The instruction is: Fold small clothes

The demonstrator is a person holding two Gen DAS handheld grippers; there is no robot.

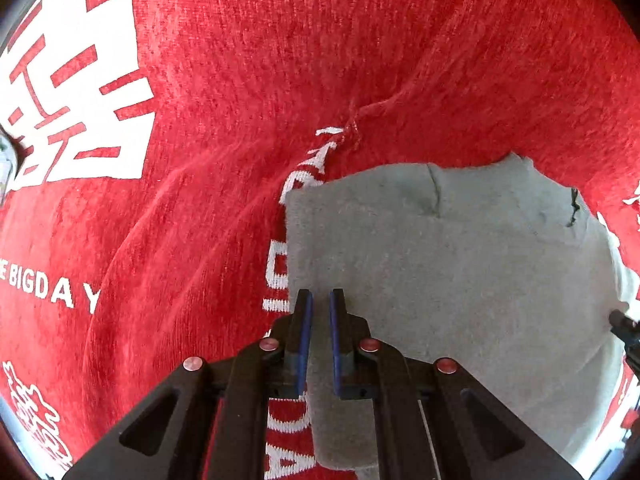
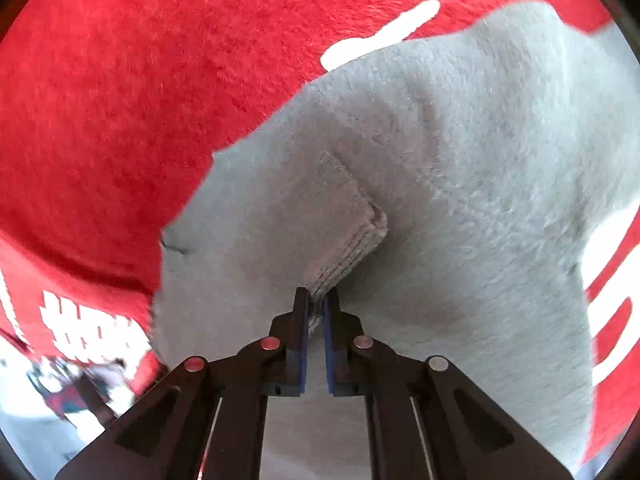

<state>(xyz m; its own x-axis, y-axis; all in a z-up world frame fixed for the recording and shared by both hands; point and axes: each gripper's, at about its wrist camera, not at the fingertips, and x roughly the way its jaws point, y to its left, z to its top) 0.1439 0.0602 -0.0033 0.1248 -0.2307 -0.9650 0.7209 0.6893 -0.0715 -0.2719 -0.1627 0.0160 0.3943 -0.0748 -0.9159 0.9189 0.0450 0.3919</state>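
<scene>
A small grey fleece garment (image 1: 448, 264) lies on a red cloth with white print (image 1: 248, 92). My left gripper (image 1: 321, 300) sits low over the garment's left edge, its jaws narrowly apart with grey fabric between them. In the right wrist view the grey garment (image 2: 460, 168) is lifted and stretched. My right gripper (image 2: 316, 300) is shut on its ribbed hem (image 2: 352, 248), which bunches out in front of the fingertips. The right gripper's tip (image 1: 626, 330) shows at the right edge of the left wrist view.
The red cloth (image 2: 140, 92) covers nearly all the surface around the garment and is wrinkled beyond it (image 1: 372, 112). A pale floor with blurred objects (image 2: 76, 388) shows at the lower left of the right wrist view.
</scene>
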